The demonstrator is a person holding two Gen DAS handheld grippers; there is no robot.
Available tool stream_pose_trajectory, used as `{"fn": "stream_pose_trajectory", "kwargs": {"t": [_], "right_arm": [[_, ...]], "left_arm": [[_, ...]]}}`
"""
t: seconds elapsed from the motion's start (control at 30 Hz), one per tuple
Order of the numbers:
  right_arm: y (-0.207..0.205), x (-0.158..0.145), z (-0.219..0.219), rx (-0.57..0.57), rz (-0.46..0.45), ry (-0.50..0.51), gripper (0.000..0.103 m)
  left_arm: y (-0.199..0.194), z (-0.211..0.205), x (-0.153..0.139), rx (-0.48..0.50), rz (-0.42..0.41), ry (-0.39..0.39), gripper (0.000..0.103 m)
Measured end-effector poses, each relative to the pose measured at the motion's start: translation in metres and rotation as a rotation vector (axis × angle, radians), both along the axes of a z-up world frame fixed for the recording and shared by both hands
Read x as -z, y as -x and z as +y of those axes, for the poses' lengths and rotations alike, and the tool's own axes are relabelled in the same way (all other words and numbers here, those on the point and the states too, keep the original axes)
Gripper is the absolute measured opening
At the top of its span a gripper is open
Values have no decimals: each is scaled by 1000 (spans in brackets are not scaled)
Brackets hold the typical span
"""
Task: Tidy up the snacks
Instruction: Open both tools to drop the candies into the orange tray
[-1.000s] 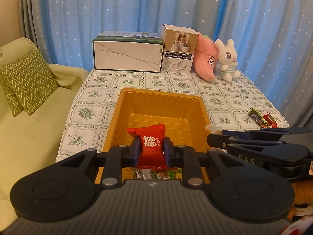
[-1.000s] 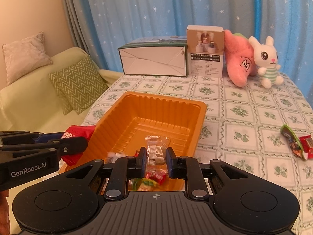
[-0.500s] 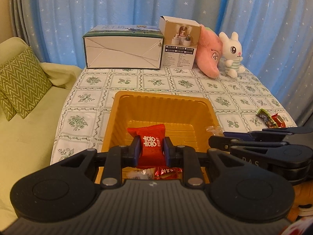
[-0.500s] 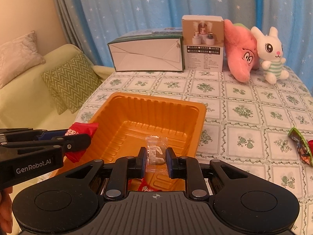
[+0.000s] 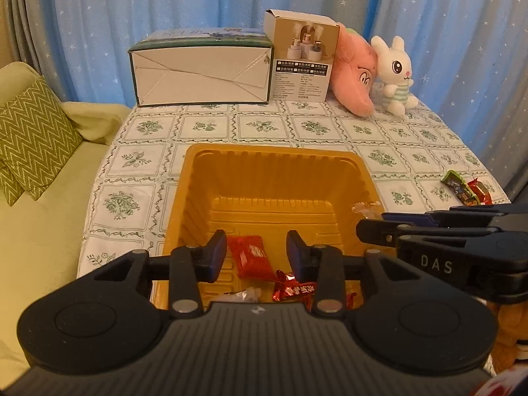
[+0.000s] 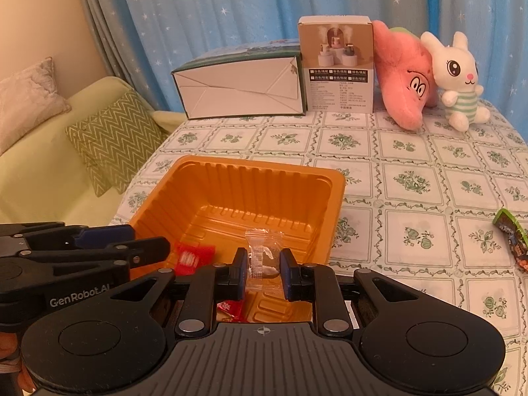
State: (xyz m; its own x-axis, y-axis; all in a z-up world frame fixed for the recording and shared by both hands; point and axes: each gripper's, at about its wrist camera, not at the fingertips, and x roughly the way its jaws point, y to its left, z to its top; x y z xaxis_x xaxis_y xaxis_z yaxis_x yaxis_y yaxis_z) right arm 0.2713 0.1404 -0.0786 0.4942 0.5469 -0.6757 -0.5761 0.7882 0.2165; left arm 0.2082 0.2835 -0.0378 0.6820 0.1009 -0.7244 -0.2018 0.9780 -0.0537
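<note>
My own black housings cover the near end of the orange tray (image 5: 274, 178), so the snacks heaped there are half hidden: a crinkled red foil wrapper (image 5: 293, 288) and something pale and clear beside it that I can't make out properly. The far right edge of the table (image 6: 412, 151) cuts off a green-edged packet (image 6: 510, 232) in my right view; my left view shows it lying by a red one (image 5: 478, 191), well apart from the tray.

The tray is thin ribbed plastic, rectangular with rounded corners, on a cloth of green floral squares. Along the table's far edge stand two cardboard boxes and two soft plush toys.

My left tongs (image 5: 255, 255) were clamped on the red square packet (image 5: 250, 257) a second ago; now their jaws are opening, the blue pads clear of it, and it lies tilted on the tray floor between them, near the tray's near end. My right tongs (image 6: 263, 272) remain pinched on a clear, crinkly sachet (image 6: 262, 254) with something white inside, held upright over the tray's near right corner.
</note>
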Motion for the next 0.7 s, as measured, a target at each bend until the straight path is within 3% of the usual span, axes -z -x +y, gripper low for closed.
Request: {"fn": "stream_pose_trajectory", "kwargs": {"t": [0.5,0.57,0.6,0.7], "right_arm": [[-2,-7,5,-21,28,-79,22],[-3,-8,2,-13,37,-96,32],[-3,-10,0,-9,36,-106,46],[1,-13,-11,0,37,-123,51]], "left_arm": [[38,15,-18,-88,-52,-7,35],[42,15,-20,-93,-56,-5,35],[45,15,-21,-95,-57,-3,35],[53,12,-24,-100,-58,-3,35]]}}
